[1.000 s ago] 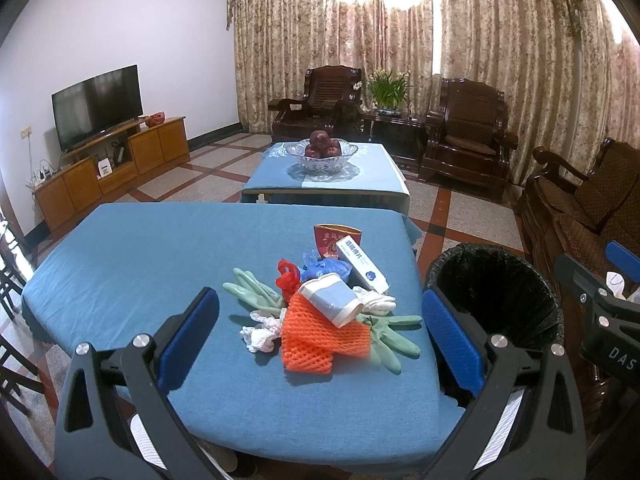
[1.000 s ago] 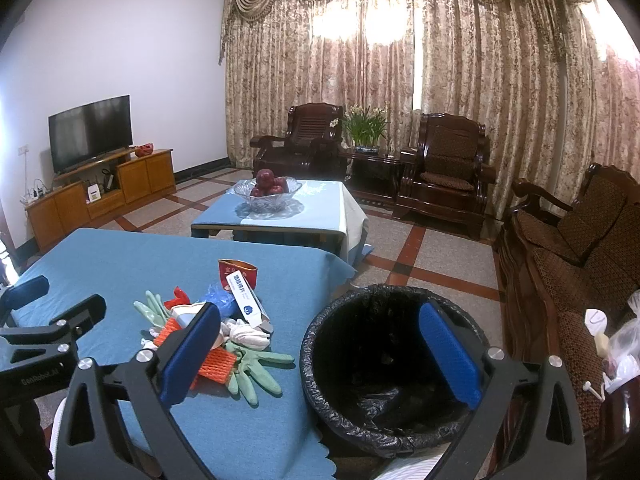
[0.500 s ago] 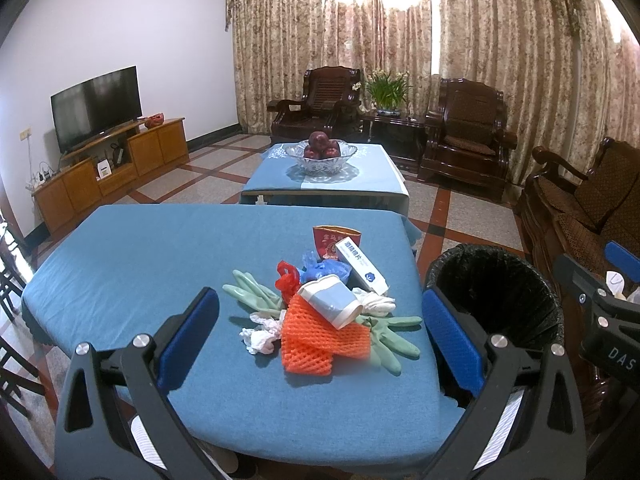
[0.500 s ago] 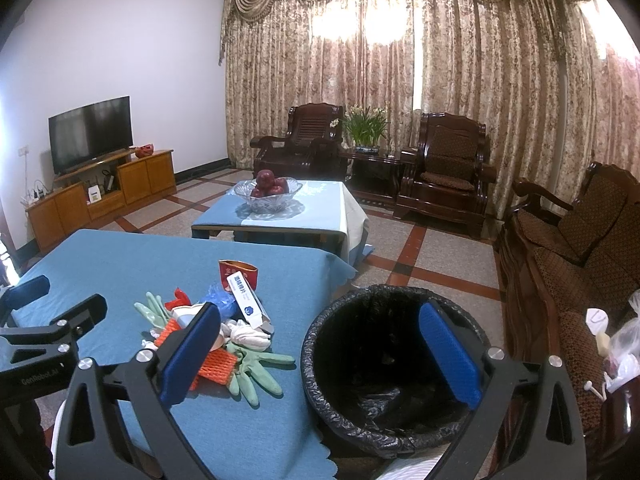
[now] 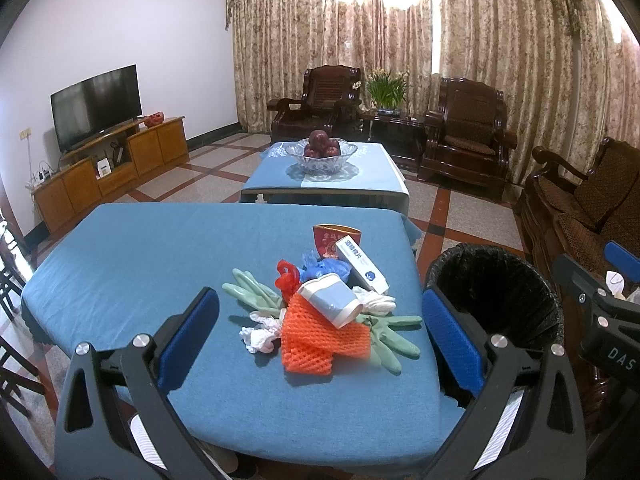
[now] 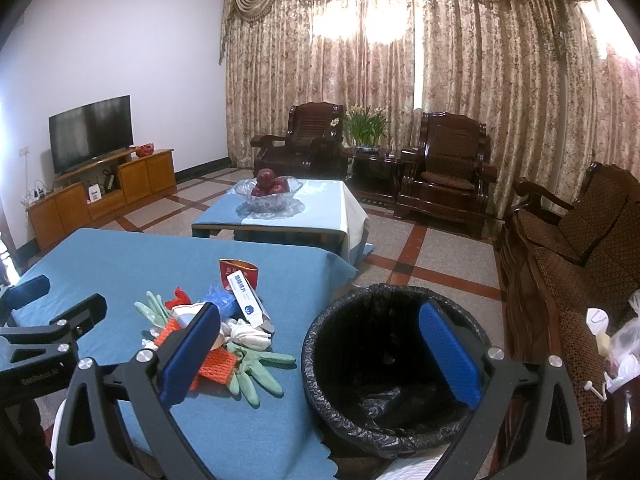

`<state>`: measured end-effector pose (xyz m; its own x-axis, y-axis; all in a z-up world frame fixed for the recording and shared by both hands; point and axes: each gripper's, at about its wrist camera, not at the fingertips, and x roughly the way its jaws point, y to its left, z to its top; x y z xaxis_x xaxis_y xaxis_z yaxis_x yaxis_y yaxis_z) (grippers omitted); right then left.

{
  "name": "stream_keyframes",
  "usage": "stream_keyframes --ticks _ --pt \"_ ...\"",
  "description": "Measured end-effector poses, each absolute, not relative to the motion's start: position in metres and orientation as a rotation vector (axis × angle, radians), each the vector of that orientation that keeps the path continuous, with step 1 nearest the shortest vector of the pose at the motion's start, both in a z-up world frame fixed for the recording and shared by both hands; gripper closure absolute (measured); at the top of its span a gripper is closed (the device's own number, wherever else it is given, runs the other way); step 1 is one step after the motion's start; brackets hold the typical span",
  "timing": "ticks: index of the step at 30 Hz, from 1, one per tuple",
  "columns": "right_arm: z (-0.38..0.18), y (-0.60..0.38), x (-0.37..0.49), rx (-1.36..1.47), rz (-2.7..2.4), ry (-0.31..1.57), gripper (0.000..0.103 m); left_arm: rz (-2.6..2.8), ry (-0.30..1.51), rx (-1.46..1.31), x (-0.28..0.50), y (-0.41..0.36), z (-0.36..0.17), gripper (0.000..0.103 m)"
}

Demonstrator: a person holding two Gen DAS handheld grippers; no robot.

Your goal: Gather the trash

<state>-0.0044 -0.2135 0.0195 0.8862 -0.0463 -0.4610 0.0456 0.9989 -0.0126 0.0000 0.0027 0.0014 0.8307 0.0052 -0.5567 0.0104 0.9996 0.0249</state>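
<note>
A heap of trash lies on the blue table (image 5: 132, 264): orange foam net (image 5: 316, 338), paper cup (image 5: 332, 304) on its side, green rubber gloves (image 5: 252, 292), crumpled white tissue (image 5: 258, 330), white box (image 5: 360, 264), red carton (image 5: 332, 238), blue and red plastic bits. The heap also shows in the right wrist view (image 6: 240, 336). A black-lined trash bin (image 6: 384, 364) stands on the floor right of the table (image 5: 496, 292). My left gripper (image 5: 320, 336) is open, held short of the heap. My right gripper (image 6: 320, 352) is open, above the bin's near rim.
A low table (image 5: 360, 184) with a glass bowl of apples (image 5: 320, 154) stands beyond. Dark wooden armchairs (image 5: 464, 136) line the back and right. A TV (image 5: 96, 106) on a wooden cabinet stands at the left wall. Tiled floor lies between.
Both views have shifted very slightly. The trash and the bin have not moved, and both grippers stay open.
</note>
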Motion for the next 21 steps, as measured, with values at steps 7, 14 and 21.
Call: stream_keyframes --ticks 7,14,21 --pt "0.014 -0.201 0.004 -0.003 -0.039 0.482 0.006 -0.002 0.591 0.025 0.0 0.005 0.001 0.005" --pt "-0.003 -0.201 0.02 0.003 0.019 0.492 0.006 0.066 0.564 0.014 0.016 0.034 -0.015 0.005" --pt "-0.04 -0.173 0.054 -0.02 0.121 0.495 0.017 0.15 0.616 0.025 0.047 0.077 -0.064 0.005"
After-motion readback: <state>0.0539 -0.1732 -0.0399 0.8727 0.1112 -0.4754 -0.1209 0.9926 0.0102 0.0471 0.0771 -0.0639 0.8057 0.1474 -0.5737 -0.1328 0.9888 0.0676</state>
